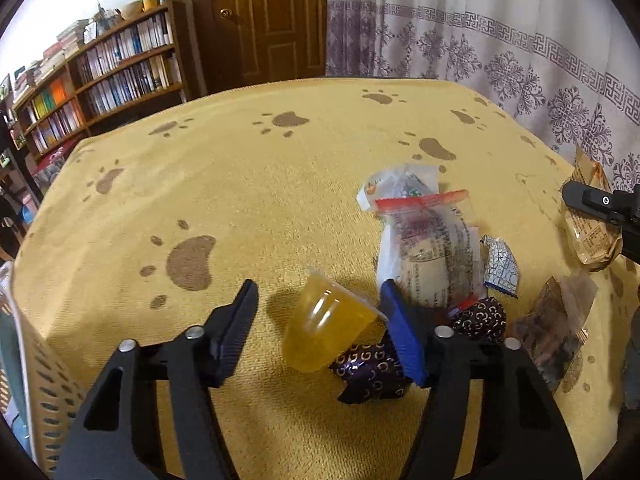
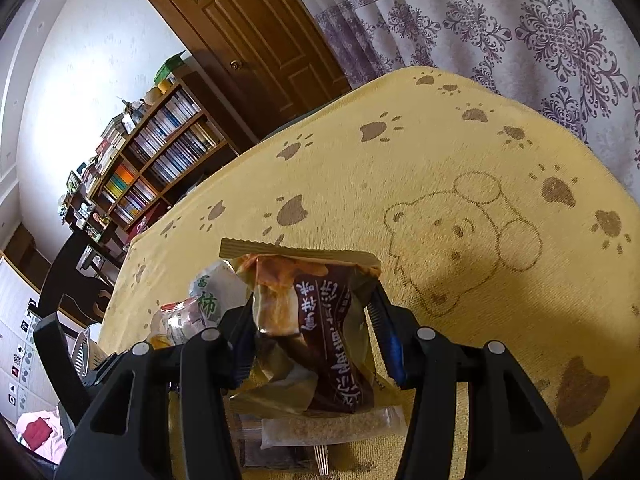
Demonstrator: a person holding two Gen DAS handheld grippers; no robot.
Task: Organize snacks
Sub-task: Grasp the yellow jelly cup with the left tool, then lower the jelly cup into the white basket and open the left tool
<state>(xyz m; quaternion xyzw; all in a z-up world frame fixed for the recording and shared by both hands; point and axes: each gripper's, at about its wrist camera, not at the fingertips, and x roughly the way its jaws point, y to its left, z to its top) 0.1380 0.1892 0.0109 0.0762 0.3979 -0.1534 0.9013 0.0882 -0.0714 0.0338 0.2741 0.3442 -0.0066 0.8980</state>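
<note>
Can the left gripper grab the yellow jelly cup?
Probably yes. The left gripper is open, and the yellow jelly cup lies tipped between its fingers with nothing blocking it; purple candies sit close by.

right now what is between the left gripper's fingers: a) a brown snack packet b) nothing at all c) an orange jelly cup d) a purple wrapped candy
c: in the left wrist view the orange jelly cup sits tilted between the open fingers of the left gripper, while the purple wrapped candy lies just under and beside it on the yellow cloth.
</note>
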